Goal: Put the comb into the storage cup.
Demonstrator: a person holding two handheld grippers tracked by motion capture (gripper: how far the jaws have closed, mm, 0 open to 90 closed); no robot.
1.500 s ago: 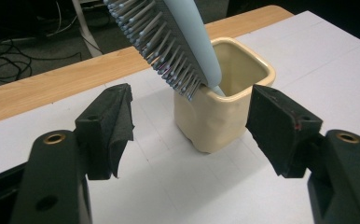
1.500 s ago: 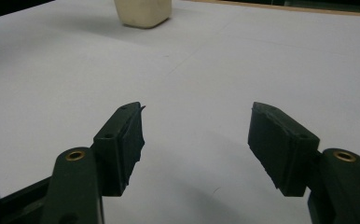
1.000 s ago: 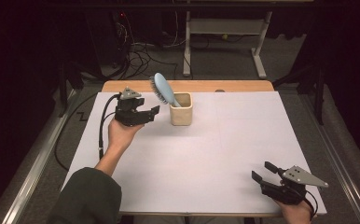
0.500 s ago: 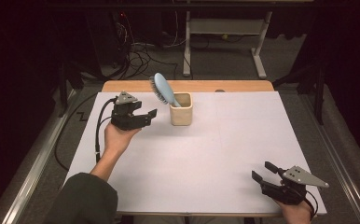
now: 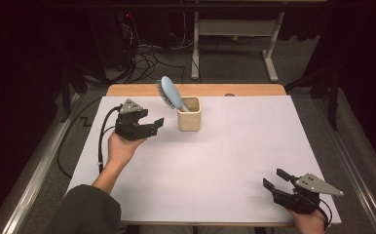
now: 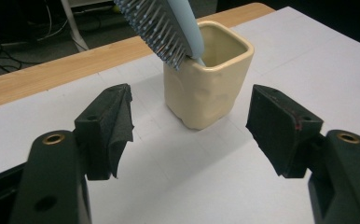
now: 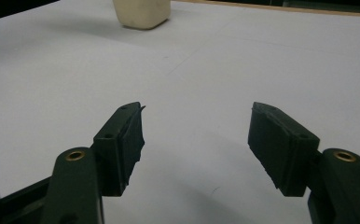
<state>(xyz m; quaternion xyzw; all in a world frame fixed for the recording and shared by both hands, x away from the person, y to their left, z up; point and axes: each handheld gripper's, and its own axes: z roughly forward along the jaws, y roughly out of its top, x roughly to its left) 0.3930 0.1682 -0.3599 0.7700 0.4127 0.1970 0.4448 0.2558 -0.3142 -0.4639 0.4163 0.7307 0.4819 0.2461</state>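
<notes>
A cream square cup (image 5: 189, 113) (image 6: 207, 80) stands near the far edge of the white table sheet (image 5: 215, 156). A light blue hairbrush (image 5: 169, 93) (image 6: 169, 25) stands in it, head up and leaning left, bristles facing left. My left gripper (image 5: 157, 124) (image 6: 190, 123) hovers just left of the cup, pointing at it, open with nothing between its jaws. My right gripper (image 5: 275, 179) (image 7: 197, 140) rests at the near right corner, open and empty, aimed toward the cup (image 7: 141, 12) far off.
A strip of wooden tabletop (image 5: 196, 89) shows beyond the sheet's far edge. Cables (image 5: 142, 53) and a metal table frame (image 5: 235, 34) lie on the floor behind. Metal rails (image 5: 40, 165) run along both sides of the table.
My left gripper has drifted slightly left, away from the cup. The right gripper, cup and brush have stayed still.
</notes>
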